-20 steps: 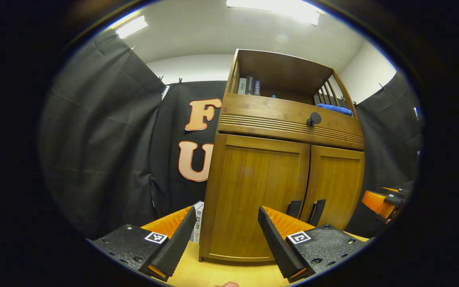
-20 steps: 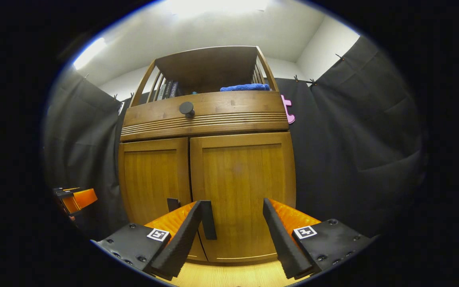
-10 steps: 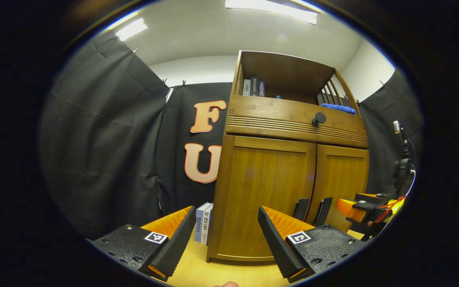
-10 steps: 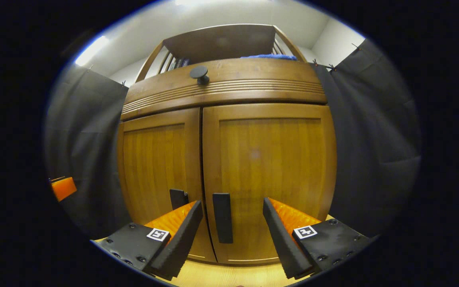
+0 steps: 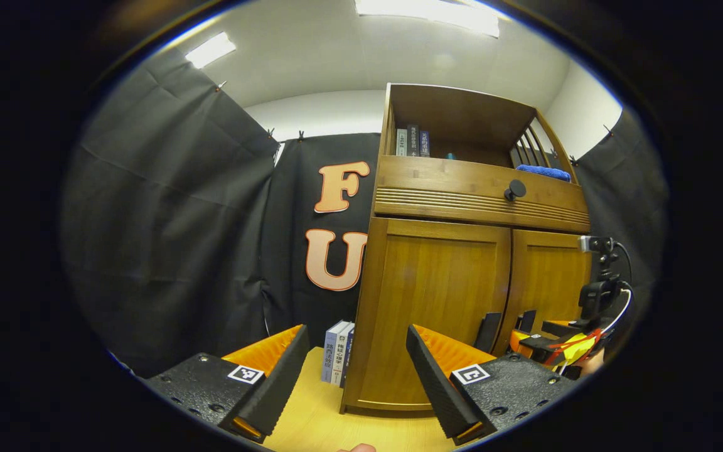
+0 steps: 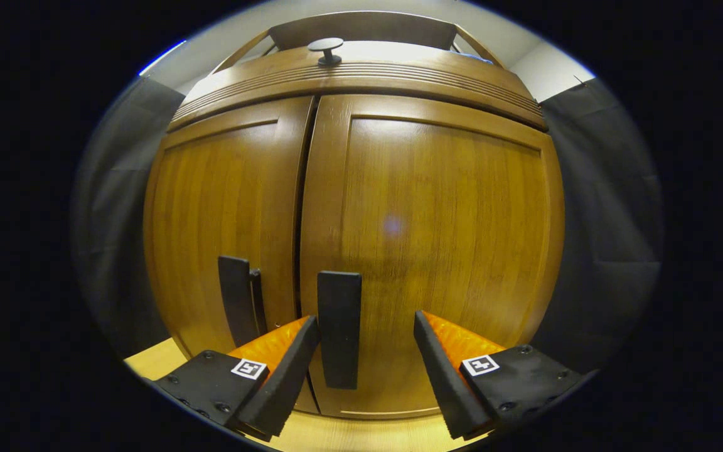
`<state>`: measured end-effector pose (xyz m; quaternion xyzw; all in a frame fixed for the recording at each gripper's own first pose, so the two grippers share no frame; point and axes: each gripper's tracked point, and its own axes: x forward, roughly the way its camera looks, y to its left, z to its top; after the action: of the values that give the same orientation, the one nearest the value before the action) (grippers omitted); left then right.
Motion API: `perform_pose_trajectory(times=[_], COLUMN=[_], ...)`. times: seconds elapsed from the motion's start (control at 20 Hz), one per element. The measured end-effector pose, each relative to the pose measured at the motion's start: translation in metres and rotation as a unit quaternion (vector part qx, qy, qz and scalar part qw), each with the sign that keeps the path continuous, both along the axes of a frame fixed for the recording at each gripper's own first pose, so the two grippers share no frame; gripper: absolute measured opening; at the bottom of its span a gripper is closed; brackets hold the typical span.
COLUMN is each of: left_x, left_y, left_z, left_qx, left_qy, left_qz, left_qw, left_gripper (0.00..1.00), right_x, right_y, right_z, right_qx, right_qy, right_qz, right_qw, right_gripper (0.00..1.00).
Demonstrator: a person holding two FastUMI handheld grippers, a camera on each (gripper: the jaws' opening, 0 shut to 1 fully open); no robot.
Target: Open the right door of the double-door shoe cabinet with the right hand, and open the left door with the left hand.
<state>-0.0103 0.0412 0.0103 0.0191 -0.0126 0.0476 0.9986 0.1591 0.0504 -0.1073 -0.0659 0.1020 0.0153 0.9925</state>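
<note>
Nearing the right door's handle (image 6: pixel 339 328) at lower centre, the right gripper (image 6: pixel 366 367) gapes; left gripper (image 5: pixel 356 376) likewise spread; both doors shut, nothing opened yet

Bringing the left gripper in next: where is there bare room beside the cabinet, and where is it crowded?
Bare wooden floor lies in front of the shoe cabinet, ahead of the open left gripper. The books crowd the cabinet's left flank. At the right door handle, the open right gripper takes the room; the left door handle stands clear.
</note>
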Motion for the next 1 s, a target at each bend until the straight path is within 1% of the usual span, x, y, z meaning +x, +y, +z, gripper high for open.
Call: perform_pose_trajectory(times=[0.05, 0.1, 0.15, 0.2, 0.25, 0.3, 0.35, 0.4, 0.55, 0.65, 0.7, 0.75, 0.8, 0.85, 0.9, 0.95, 1.0], left_x=[-0.001, -0.003, -0.003, -0.003, -0.004, -0.003, -0.002, -0.002, 0.0, 0.0, -0.001, -0.002, -0.002, -0.004, -0.005, -0.007, -0.008], left_y=[0.001, 0.001, 0.002, 0.004, 0.006, 0.008, 0.011, 0.013, 0.015, 0.016, 0.017, 0.017, 0.018, 0.019, 0.02, 0.02, 0.021], left_z=[-0.001, -0.001, -0.002, -0.004, -0.006, -0.006, -0.007, -0.009, -0.01, -0.011, -0.012, -0.011, -0.013, -0.013, -0.014, -0.015, -0.015], left_qx=[0.001, 0.001, 0.001, 0.0, 0.0, -0.002, -0.004, -0.006, -0.008, -0.01, -0.011, -0.012, -0.013, -0.014, -0.016, -0.017, -0.019], left_qy=[0.0, 0.0, 0.0, 0.002, 0.003, 0.004, 0.005, 0.006, 0.008, 0.007, 0.008, 0.009, 0.009, 0.01, 0.011, 0.012, 0.014], left_qz=[0.001, 0.0, 0.0, 0.002, 0.004, 0.007, 0.009, 0.011, 0.012, 0.012, 0.012, 0.011, 0.012, 0.012, 0.013, 0.012, 0.012], left_qw=[1.0, 1.0, 1.0, 1.0, 1.0, 1.0, 1.0, 1.0, 1.0, 1.0, 1.0, 1.0, 1.0, 1.0, 1.0, 1.0, 1.0], left_gripper=[0.94, 0.94, 0.94, 0.94, 0.94, 0.98, 0.94, 0.94, 0.94, 0.94, 0.91, 0.91, 0.91, 0.91, 0.94, 0.91, 0.91], right_x=[0.004, 0.007, 0.01, 0.013, 0.012, 0.013, 0.013, 0.015, 0.014, 0.012, 0.017, 0.013, 0.014, 0.012, 0.012, 0.013, 0.012], right_y=[-0.001, -0.001, 0.0, 0.001, 0.007, 0.009, 0.013, 0.015, 0.018, 0.021, 0.021, 0.022, 0.022, 0.021, 0.022, 0.022, 0.021], right_z=[-0.002, -0.005, -0.007, -0.01, -0.01, -0.012, -0.011, -0.012, -0.013, -0.014, -0.015, -0.015, -0.013, -0.015, -0.015, -0.015, -0.015], right_qx=[-0.001, -0.002, -0.002, 0.001, 0.01, 0.01, 0.01, 0.009, 0.034, 0.038, 0.039, 0.039, 0.039, 0.041, 0.043, 0.043, 0.04], right_qy=[0.0, 0.002, 0.005, 0.01, 0.009, 0.009, 0.006, 0.007, 0.014, 0.022, 0.024, 0.029, 0.03, 0.035, 0.038, 0.042, 0.043], right_qz=[-0.002, -0.005, -0.006, -0.004, 0.005, 0.008, 0.016, 0.023, 0.029, 0.039, 0.038, 0.04, 0.044, 0.045, 0.045, 0.042, 0.039], right_qw=[1.0, 1.0, 1.0, 1.0, 1.0, 1.0, 1.0, 1.0, 0.999, 0.998, 0.998, 0.998, 0.998, 0.998, 0.997, 0.997, 0.997], right_gripper=[0.94, 0.96, 0.96, 0.94, 0.89, 0.81, 0.72, 0.66, 0.56, 0.5, 0.43, 0.37, 0.37, 0.33, 0.33, 0.33, 0.33])
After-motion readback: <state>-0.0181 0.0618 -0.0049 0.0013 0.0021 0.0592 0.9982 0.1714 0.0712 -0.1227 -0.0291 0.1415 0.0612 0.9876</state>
